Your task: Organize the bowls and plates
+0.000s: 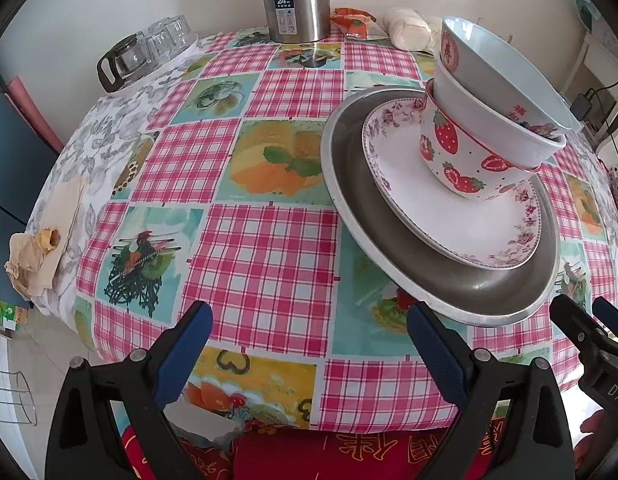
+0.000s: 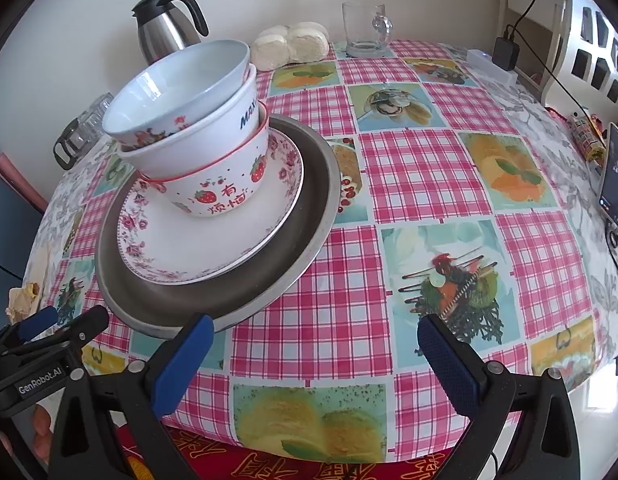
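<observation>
One stack stands on the checked tablecloth [image 1: 261,248]. A wide metal plate [image 1: 349,172] carries a floral-rimmed white plate [image 1: 449,220]. On that sit a strawberry bowl [image 1: 461,156], a plain white bowl [image 1: 497,120] and a pale blue bowl [image 1: 505,60], nested and leaning. My left gripper [image 1: 309,320] is open with nothing in it, its right finger just by the metal plate's near rim. My right gripper [image 2: 315,324] is open too, right of the metal plate [image 2: 305,240], floral plate [image 2: 213,240] and strawberry bowl [image 2: 225,196]. Each gripper shows at the edge of the other's view [image 1: 585,308] [image 2: 73,314].
At the back stand a steel thermos [image 1: 295,0], a glass pot with upturned glasses [image 1: 149,48], a bag of buns [image 2: 289,44], a snack packet [image 1: 353,20] and a glass mug [image 2: 365,32]. A phone [image 2: 613,176] and charger [image 2: 505,52] sit at the right edge, crumpled paper [image 1: 29,248] at the left.
</observation>
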{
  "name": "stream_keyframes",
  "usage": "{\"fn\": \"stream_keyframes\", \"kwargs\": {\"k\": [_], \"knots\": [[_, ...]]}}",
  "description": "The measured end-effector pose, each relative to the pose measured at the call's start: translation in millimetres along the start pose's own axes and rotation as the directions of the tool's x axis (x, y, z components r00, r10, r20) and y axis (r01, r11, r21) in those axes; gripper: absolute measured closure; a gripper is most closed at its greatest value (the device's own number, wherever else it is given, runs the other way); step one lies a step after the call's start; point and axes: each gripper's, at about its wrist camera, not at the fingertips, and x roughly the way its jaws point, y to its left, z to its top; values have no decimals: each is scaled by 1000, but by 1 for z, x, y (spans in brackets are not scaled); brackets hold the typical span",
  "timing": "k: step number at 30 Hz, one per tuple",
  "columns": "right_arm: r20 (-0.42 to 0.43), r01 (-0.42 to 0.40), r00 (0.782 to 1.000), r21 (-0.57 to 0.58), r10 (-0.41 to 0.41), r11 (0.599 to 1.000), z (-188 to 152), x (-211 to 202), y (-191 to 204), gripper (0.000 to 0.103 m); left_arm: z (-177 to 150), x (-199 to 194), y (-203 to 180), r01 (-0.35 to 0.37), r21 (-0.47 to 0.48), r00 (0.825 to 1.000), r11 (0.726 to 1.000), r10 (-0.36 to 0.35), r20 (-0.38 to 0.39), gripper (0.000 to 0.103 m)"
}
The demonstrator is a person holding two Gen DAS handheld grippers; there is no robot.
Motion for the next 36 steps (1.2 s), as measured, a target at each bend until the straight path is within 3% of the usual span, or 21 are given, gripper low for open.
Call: {"fn": "stream_keyframes", "kwargs": {"k": [36], "knots": [[1,17,1000,5,-17,1000,5,1,-3,0,1,-5,-1,8,-4,1000,1000,-8,19,5]]}}
